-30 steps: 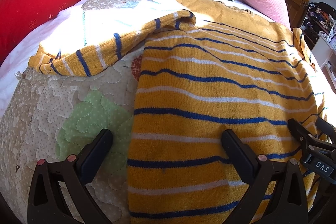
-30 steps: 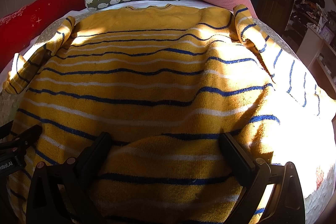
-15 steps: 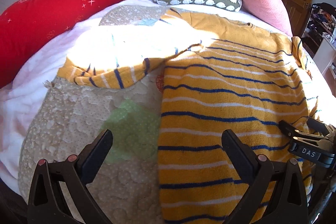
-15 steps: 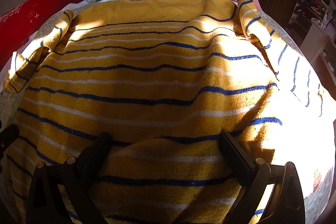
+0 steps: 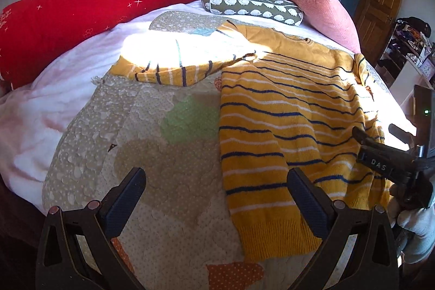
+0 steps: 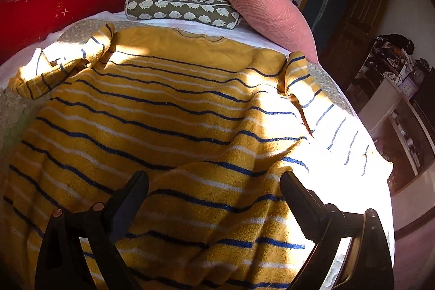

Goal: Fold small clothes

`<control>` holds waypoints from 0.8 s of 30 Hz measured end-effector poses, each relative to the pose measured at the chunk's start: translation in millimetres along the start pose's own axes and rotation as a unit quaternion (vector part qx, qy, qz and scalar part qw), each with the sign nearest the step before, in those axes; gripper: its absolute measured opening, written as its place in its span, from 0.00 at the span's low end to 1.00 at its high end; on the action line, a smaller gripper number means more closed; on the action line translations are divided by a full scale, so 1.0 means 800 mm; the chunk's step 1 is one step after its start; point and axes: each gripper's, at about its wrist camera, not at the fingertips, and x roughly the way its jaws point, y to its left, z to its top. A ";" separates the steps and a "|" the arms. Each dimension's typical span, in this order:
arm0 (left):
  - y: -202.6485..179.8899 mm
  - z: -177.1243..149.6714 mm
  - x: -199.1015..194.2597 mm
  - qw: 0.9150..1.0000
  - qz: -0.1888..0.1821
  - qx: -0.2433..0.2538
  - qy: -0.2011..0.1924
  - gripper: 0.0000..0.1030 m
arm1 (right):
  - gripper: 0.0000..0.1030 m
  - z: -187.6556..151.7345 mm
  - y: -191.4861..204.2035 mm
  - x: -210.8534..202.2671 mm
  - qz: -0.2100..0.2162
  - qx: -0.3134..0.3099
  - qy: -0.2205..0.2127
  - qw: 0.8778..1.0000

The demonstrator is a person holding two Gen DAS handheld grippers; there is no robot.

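With both grippers, left (image 5: 216, 204) and right (image 6: 214, 200), spread open above the flattened sweater (image 6: 163, 127), we probably fold a sleeve (image 5: 174, 74) next.

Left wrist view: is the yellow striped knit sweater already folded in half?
No. The yellow striped knit sweater lies spread flat on the patchwork quilt, one sleeve stretched out sideways.
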 end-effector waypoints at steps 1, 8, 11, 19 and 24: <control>-0.001 -0.006 0.000 1.000 -0.006 0.002 0.005 1.00 | 0.96 -0.009 -0.015 -0.017 0.018 0.025 -0.016 0.999; -0.007 -0.028 0.004 0.999 -0.031 0.000 0.018 1.00 | 0.64 -0.082 -0.123 -0.059 0.076 0.202 0.006 0.976; -0.006 -0.033 0.011 0.997 -0.061 -0.016 0.046 1.00 | 0.62 -0.109 -0.149 -0.059 0.110 0.244 0.028 0.963; -0.003 -0.046 0.030 0.989 -0.108 -0.053 0.085 1.00 | 0.62 -0.129 -0.127 -0.044 0.146 0.242 0.061 0.957; 0.001 -0.042 0.028 0.988 -0.113 -0.058 0.086 0.93 | 0.10 -0.122 -0.104 -0.034 0.181 0.227 0.076 0.954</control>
